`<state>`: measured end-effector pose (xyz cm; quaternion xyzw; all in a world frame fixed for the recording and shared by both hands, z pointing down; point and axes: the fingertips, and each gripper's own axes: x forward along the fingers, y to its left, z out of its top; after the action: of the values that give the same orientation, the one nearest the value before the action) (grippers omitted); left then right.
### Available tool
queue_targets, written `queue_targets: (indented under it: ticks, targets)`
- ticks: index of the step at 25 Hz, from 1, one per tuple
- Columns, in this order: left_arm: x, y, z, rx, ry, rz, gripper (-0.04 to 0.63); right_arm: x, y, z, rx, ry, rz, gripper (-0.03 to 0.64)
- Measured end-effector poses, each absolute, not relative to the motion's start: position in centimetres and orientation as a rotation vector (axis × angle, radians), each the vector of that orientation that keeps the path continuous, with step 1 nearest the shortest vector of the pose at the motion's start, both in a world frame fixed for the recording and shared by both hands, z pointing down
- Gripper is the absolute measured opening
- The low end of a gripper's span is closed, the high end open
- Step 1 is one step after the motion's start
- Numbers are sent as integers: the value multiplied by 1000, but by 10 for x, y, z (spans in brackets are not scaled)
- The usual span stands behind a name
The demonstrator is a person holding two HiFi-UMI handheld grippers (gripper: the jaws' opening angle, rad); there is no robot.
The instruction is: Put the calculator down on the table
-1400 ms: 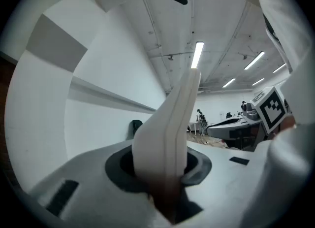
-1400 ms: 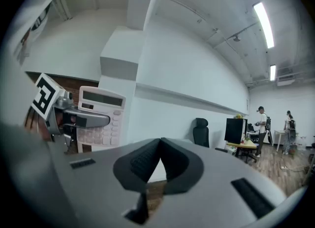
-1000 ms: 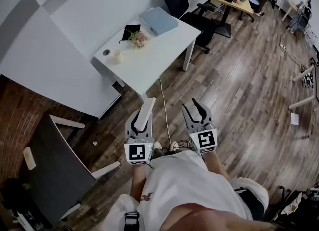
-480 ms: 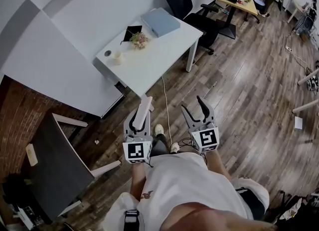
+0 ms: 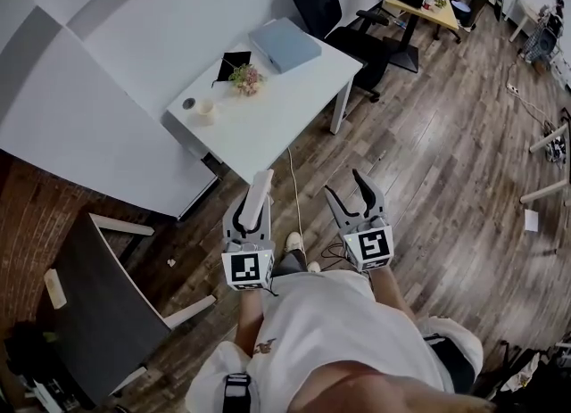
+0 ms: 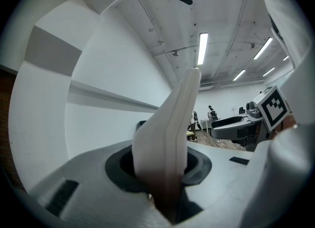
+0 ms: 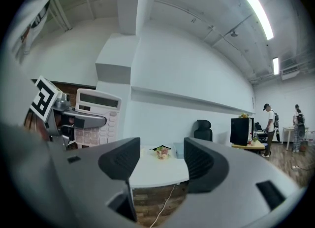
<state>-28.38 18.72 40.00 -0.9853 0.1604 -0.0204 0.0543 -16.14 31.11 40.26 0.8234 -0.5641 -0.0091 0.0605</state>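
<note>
The white calculator [image 5: 260, 194] stands edge-up in my left gripper [image 5: 252, 215], which is shut on its lower part. In the left gripper view it is a pale slab [image 6: 170, 138] rising between the jaws. The right gripper view shows its display and keys [image 7: 98, 118] at the left. My right gripper [image 5: 346, 186] hangs beside it, open and holding nothing. Both are held over the wood floor, short of the white table [image 5: 277, 121]. That table [image 7: 157, 169] lies straight ahead between the right gripper's jaws.
On the white table are a grey-blue flat box [image 5: 285, 43], a small flower bunch [image 5: 245, 75], a black item [image 5: 234, 59] and a cup [image 5: 205, 108]. A black office chair [image 5: 343, 19] stands behind it. A dark table [image 5: 98, 304] is at lower left. A cable [image 5: 294, 197] runs across the floor.
The right gripper's jaws have spread wider. Both grippers have shifted a little toward the white table, and the calculator stays gripped in the left one.
</note>
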Motion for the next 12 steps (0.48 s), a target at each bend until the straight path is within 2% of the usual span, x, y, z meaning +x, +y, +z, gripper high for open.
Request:
queue_targets:
  ticks: [12]
  targets:
    - [-238,116,405,-3020,408,-52,110,-124,241,405,2510,-1634,-5,264]
